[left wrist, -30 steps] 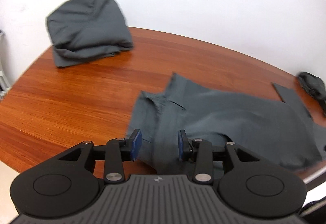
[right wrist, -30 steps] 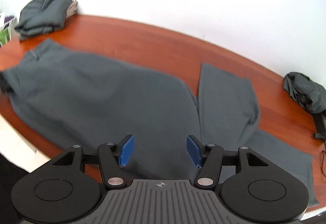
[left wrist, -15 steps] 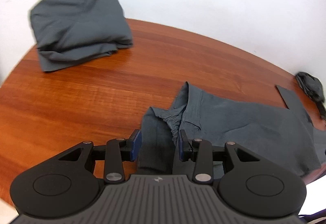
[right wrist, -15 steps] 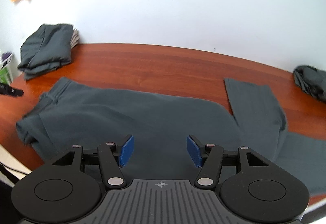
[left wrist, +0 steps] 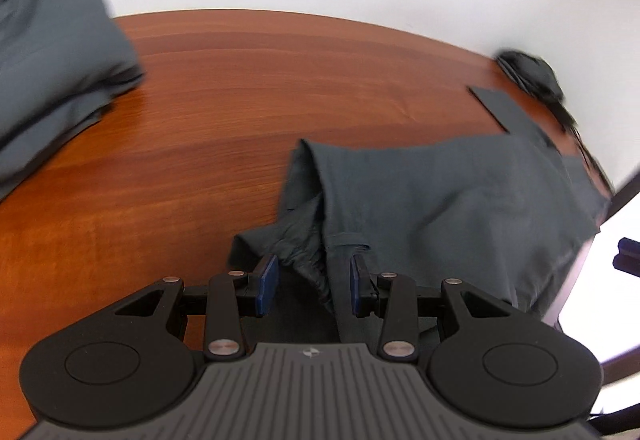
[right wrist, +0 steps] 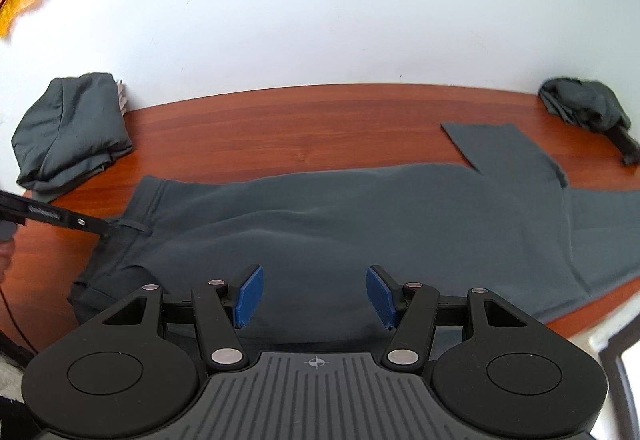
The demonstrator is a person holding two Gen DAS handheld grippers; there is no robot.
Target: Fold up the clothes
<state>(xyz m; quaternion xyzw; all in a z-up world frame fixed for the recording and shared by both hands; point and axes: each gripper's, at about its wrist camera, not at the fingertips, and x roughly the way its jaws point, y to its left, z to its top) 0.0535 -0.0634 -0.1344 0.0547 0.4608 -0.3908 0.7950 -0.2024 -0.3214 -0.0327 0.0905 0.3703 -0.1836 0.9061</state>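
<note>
The grey trousers lie spread across the front half of the wooden table, waistband at the 9 o'clock end in the right wrist view, one leg folded back toward 1 o'clock and the other running off toward 3 o'clock along the table's near edge. In the left wrist view the bunched waistband sits at 6 o'clock, between the blue pads of the left gripper; the jaws stand partly apart with cloth gathered between them, and whether the pads actually press on it cannot be told. The right gripper hovers over the seat of the trousers with its fingers spread and no cloth between them.

Bare tabletop stretches from 10 to 12 o'clock behind the trousers, up to the white wall. A folded pile of grey garments sits at the table's far 9 o'clock corner, well apart from the waistband. A crumpled dark garment lies at 2 o'clock by the wall, near the folded-back leg. The left gripper's finger shows at 9 o'clock in the right wrist view, reaching the waistband.
</note>
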